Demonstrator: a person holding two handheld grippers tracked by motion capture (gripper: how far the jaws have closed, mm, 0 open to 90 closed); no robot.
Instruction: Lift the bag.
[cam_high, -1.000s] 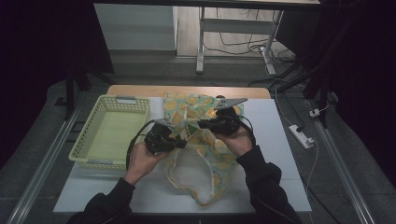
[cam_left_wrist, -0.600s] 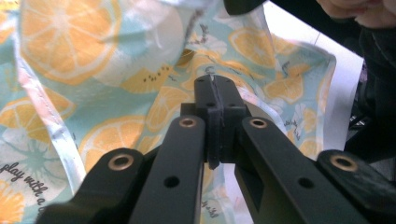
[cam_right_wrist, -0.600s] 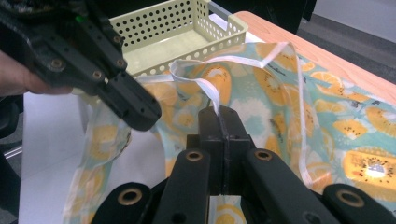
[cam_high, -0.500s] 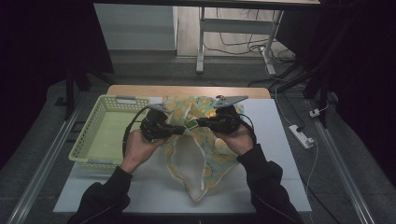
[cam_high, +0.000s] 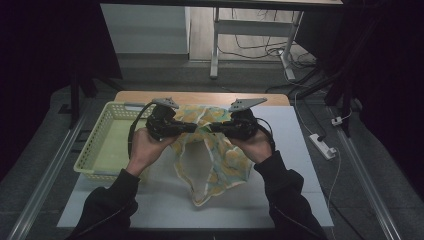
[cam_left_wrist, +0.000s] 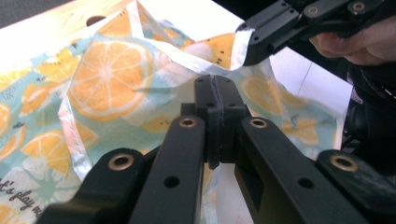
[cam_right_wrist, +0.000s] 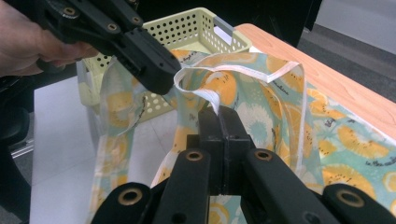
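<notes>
Thin, orange-slice-printed fabric with a white hem: that's the cloth (cam_high: 210, 160), held up off the white table (cam_high: 300, 150) between the two tools, its lower part draping down onto the tabletop and its far end lying back toward the wooden edge (cam_high: 200, 97). The left gripper (cam_high: 192, 127) is clenched on the hem, jaws pressed together with cloth pinched between them in the left gripper view, and the right gripper (cam_high: 214, 128) is clamped the same way on the white edging (cam_right_wrist: 205, 95) just beside it. The two tips sit close together, nearly facing. To do this well, I'd say keep both pinches firm, draw the hands apart evenly along the hem so the edge goes taut without twisting, and lift enough that the hanging part clears the table. The yellow perforated basket (cam_high: 107, 145) waits just left of the cloth.
</notes>
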